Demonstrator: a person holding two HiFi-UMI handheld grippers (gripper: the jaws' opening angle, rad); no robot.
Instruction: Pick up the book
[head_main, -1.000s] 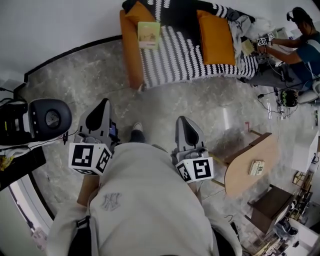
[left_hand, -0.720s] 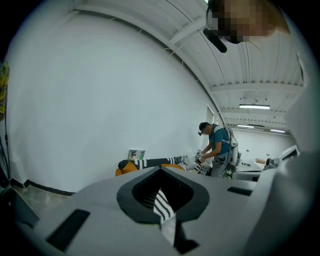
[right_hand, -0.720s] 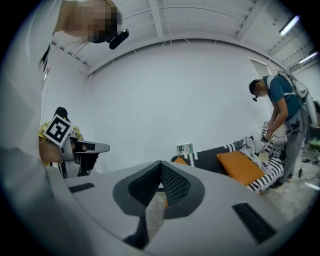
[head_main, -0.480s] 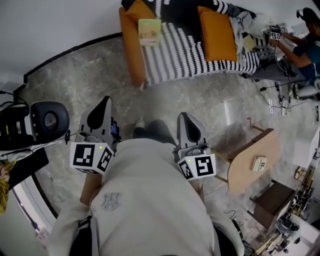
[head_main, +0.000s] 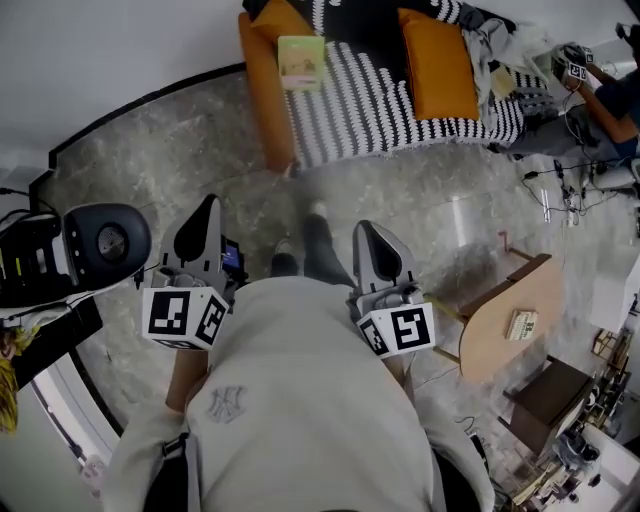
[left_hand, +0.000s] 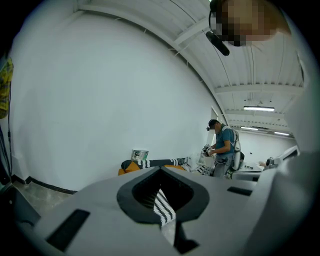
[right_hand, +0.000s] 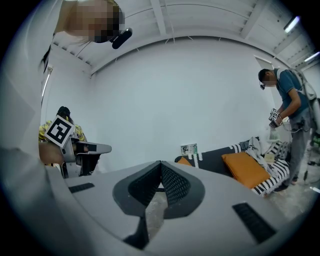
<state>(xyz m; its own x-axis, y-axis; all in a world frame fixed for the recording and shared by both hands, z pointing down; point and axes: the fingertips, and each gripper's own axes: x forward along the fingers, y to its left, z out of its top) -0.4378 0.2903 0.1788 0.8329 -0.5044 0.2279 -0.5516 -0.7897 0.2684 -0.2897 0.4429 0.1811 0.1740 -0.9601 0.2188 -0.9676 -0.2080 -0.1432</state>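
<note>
Book (head_main: 300, 62) on sofa (head_main: 262, 100); left tongs (head_main: 207, 205), right tongs (head_main: 367, 232) closed.

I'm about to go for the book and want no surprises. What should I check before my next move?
1. Book in sight: ok. The book sits uncovered at the orange end of the sofa.
2. Left gripper empty: ok. Its jaws are together with nothing between them.
3. Right gripper empty: ok, likewise.
4. Jaws open for a grasp: not ok. Both are shut.
5. Book within reach: not ok. A stretch of floor separates the grippers from the sofa.
6. Path free: ok. The other person is past the sofa's far end, away from the book.
</note>
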